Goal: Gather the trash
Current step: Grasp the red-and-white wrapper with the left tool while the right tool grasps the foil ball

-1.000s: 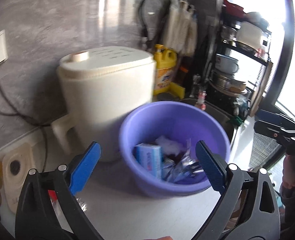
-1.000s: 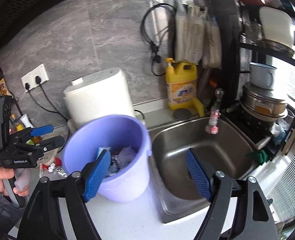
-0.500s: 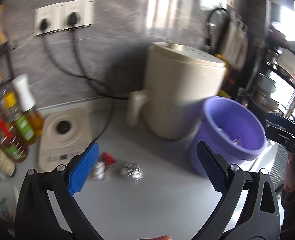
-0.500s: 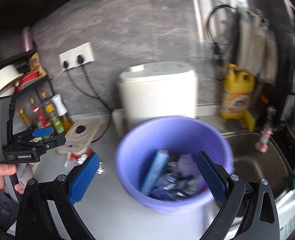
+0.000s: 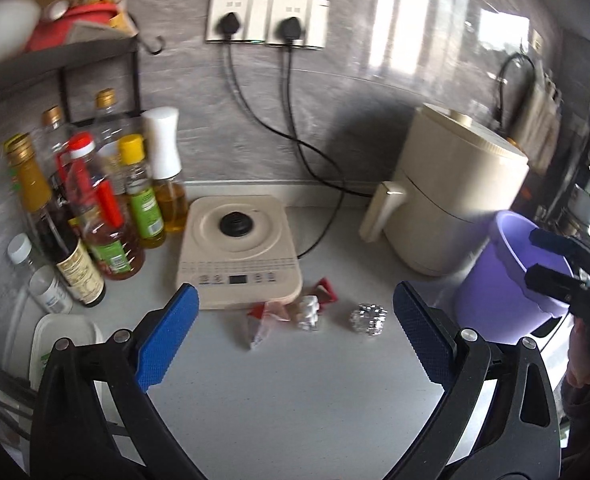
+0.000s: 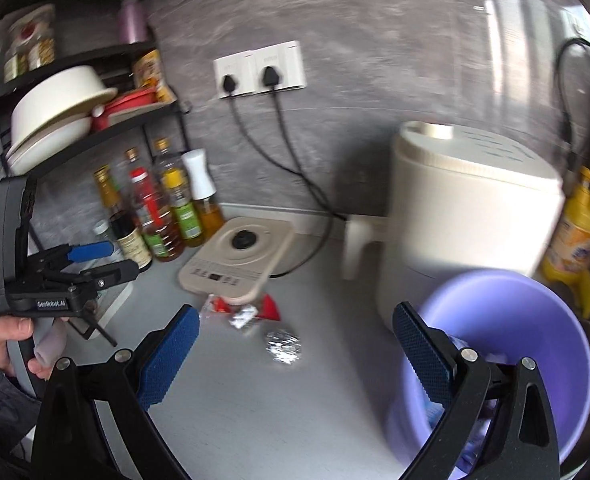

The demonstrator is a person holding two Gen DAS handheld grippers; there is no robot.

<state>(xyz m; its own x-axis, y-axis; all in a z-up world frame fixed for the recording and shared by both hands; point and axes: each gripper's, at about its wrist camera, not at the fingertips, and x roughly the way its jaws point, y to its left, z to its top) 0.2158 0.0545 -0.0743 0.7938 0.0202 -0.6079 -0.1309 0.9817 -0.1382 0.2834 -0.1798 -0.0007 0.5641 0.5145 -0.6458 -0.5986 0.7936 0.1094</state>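
Observation:
Trash lies on the grey counter in front of the induction hob: a crumpled foil ball (image 5: 369, 319) (image 6: 283, 345), a smaller foil wad (image 5: 309, 312) (image 6: 243, 316), a red wrapper (image 5: 325, 290) (image 6: 269, 307) and a clear wrapper (image 5: 261, 326). My left gripper (image 5: 295, 320) is open and empty, hovering short of the trash, and shows at the left of the right wrist view (image 6: 107, 258). My right gripper (image 6: 295, 328) is open and empty, near the foil ball, and appears at the right of the left wrist view (image 5: 531, 255). To the right stands the purple bucket (image 5: 507, 280) (image 6: 515, 312) with wrappers inside.
A beige induction hob (image 5: 237, 248) sits behind the trash, with a cream air fryer (image 5: 455, 196) to its right. Oil and sauce bottles (image 5: 95, 208) crowd the left. Two cords hang from the wall sockets (image 5: 267, 20). A yellow detergent jug (image 6: 583, 220) stands far right.
Both views have swung left, from the bucket and sink to the counter with the trash. The right gripper's jaws have spread wider. The bucket now sits at the right edge.

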